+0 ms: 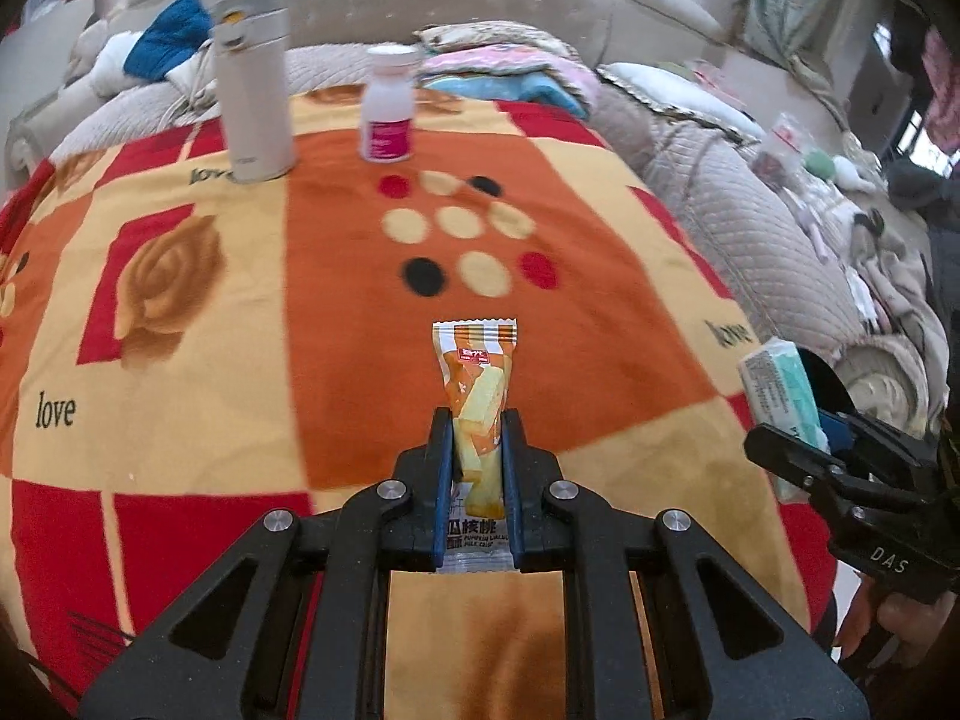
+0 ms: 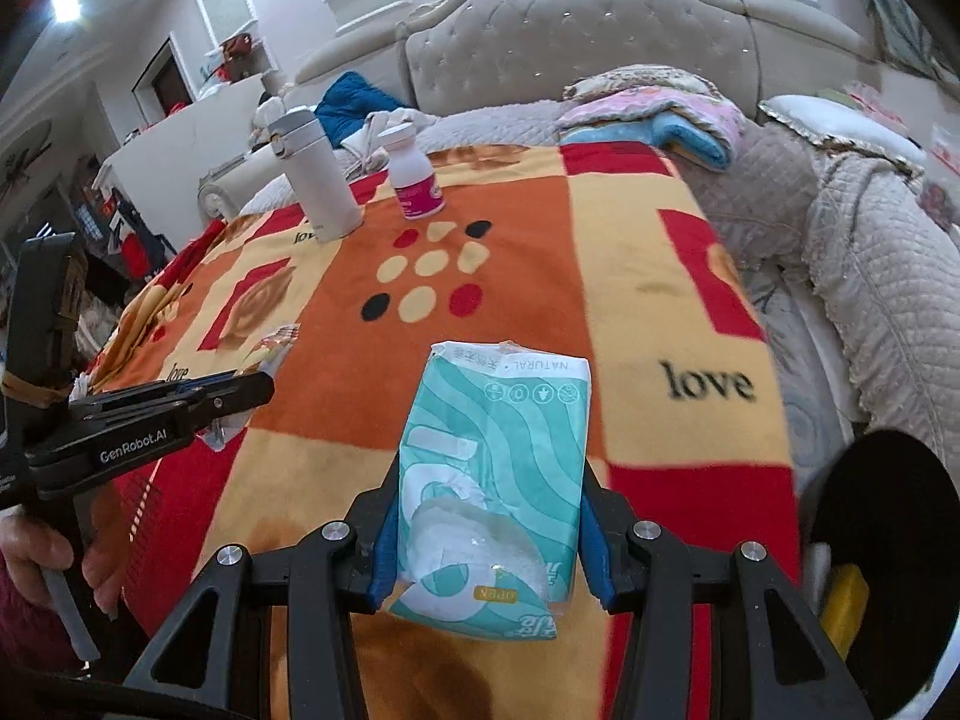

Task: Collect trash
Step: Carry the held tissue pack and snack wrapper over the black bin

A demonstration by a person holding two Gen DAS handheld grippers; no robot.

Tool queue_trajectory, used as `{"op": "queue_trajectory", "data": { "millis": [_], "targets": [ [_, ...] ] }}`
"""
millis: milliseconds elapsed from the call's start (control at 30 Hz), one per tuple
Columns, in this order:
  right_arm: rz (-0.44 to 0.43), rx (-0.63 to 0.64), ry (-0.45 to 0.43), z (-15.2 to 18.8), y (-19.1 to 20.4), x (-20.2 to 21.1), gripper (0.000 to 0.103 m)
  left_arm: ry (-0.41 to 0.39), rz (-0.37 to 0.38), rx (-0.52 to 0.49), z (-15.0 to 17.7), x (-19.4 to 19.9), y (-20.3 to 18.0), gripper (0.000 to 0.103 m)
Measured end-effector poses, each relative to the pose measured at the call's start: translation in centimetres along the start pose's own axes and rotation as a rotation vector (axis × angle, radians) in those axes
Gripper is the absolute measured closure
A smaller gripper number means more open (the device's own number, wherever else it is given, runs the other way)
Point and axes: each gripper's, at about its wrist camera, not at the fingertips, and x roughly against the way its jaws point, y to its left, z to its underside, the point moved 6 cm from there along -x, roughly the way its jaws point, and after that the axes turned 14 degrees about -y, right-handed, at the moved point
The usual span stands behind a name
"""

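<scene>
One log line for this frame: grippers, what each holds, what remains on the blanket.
left gripper: shut on snack wrapper | right gripper: shut on tissue pack | blanket: white flask, pill bottle

Soft, even daylight; a ceiling lamp [image 2: 66, 7] glares at top left. Fisheye bends the edges, corners go black, slight blur throughout.

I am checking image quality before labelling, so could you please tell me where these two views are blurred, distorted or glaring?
Left wrist view: fisheye bends the blanket into a dome; the snack wrapper in the left gripper is sharp, the white flask soft. Right wrist view: the tissue pack in the right gripper is crisp, edges smear, and a ceiling light flares top left.
</scene>
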Motion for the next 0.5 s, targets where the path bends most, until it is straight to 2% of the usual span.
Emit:
{"op": "queue_trajectory", "data": {
  "millis": [500],
  "targets": [
    [0.153,-0.117,-0.043,2.1,-9.1,6.4,0.056,0.024,0.139,-0.120,0.7,-0.9,-11.8,0.091]
  ]
}}
